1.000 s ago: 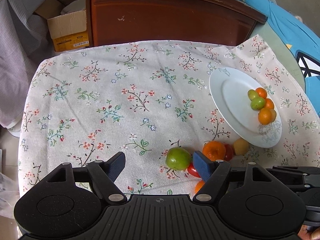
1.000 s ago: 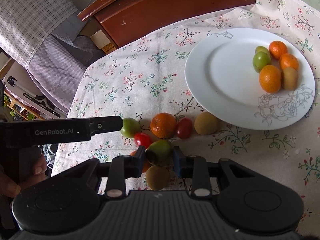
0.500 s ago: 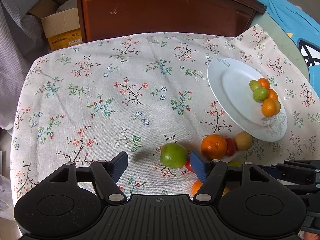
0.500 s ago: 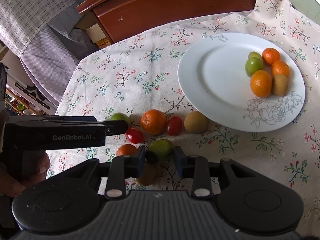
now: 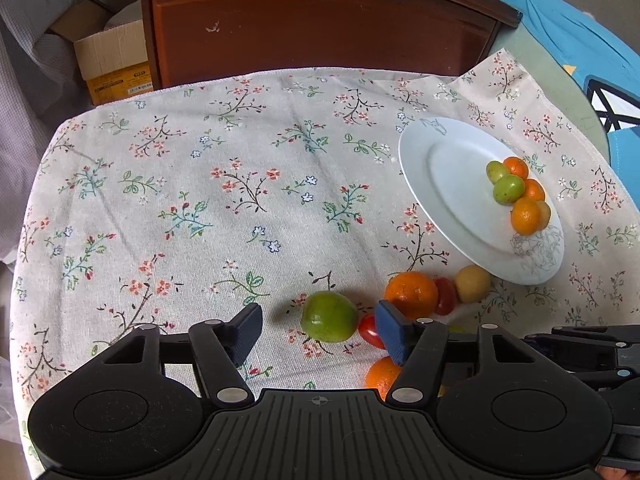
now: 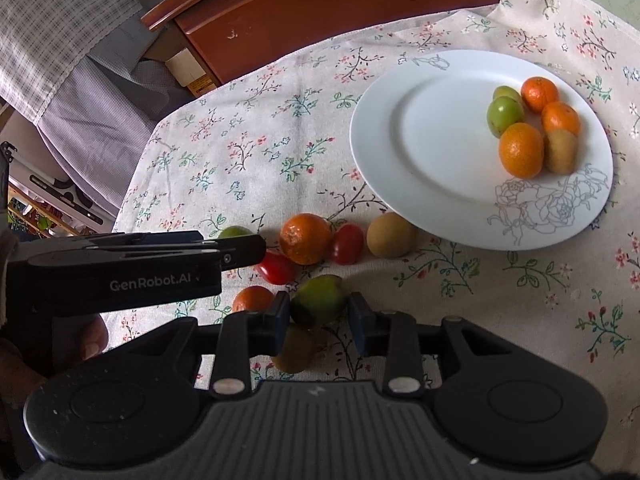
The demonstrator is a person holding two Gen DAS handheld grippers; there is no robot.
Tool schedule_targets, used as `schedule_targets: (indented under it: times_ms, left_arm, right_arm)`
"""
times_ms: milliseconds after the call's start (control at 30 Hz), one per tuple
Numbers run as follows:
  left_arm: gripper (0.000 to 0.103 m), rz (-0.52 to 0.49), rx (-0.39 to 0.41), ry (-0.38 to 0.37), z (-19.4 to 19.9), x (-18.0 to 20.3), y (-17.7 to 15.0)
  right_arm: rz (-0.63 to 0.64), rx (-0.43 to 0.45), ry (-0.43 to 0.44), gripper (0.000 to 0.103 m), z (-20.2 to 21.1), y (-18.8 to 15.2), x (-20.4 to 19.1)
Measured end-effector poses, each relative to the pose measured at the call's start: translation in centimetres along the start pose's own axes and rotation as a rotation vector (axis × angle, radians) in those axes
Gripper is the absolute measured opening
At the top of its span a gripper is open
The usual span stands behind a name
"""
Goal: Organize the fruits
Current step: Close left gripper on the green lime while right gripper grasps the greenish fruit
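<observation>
Around the green fruit [image 5: 329, 316], left tool [image 5: 318, 330] narrowed.

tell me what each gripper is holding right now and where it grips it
The right gripper holds a green-red fruit, pads on its two sides. The left gripper holds nothing: its closing jaws flank a green fruit without pressing it.

Matt woven floral tablecloth [image 5: 240, 184]; glossy white ceramic plate [image 6: 424, 140]; polished brown wooden cabinet [image 5: 320, 24]
</observation>
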State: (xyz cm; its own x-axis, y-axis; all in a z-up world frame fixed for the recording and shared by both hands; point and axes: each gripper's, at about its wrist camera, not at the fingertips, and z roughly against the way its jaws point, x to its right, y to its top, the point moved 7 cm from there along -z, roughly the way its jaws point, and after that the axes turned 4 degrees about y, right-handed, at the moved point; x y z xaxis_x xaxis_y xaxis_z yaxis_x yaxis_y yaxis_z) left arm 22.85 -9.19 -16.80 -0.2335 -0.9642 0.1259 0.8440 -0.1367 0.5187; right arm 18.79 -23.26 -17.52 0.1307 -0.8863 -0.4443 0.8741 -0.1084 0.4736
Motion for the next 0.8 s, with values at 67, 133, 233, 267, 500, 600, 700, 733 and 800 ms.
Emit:
schedule_targets:
  times_ms: [67,133,233,267,500,600,700,733,800]
  left_arm:
    - [0.046,0.031,-0.01,-0.028,0.0,-0.1,0.1]
    - [0.044,0.031,-0.004,-0.024,-0.1,-0.1,0.1]
    - [0.043,0.03,0.002,-0.017,0.0,-0.1,0.1]
    - [0.043,0.044,-0.001,-0.02,-0.1,-0.2,0.1]
    - [0.043,0.14,-0.025,-0.043,-0.6,-1.2,0.0]
    - [0.03,0.151,-0.025,-0.071,-0.5,-0.9,0.1]
    - [0.029,0.164,-0.034,-0.074,-0.5,-0.9,0.0]
    - [0.029,0.155,-0.031,-0.063,-0.4,-0.9,0.0]
    - [0.029,0.139,-0.02,-0.049,-0.3,-0.8,0.1]
  right_arm:
    - [0.007,0.003,-0.001,0.032,0.0,0.0,0.0]
    - [0.013,0.003,-0.003,0.032,0.0,0.0,0.0]
    - [0.012,0.01,-0.009,0.032,0.2,0.1,0.1]
    - [0.008,0.014,-0.007,0.032,0.4,0.2,0.1]
    - [0.002,0.009,-0.005,0.032,0.4,0.1,0.1]
    - [0.0,0.012,-0.007,0.032,0.4,0.1,0.2]
    - [-0.003,0.018,-0.008,0.032,0.5,0.3,0.2]
    - [-0.005,0.02,-0.007,0.032,0.5,0.3,0.3]
    - [-0.007,0.022,-0.006,0.032,0.6,0.4,0.3]
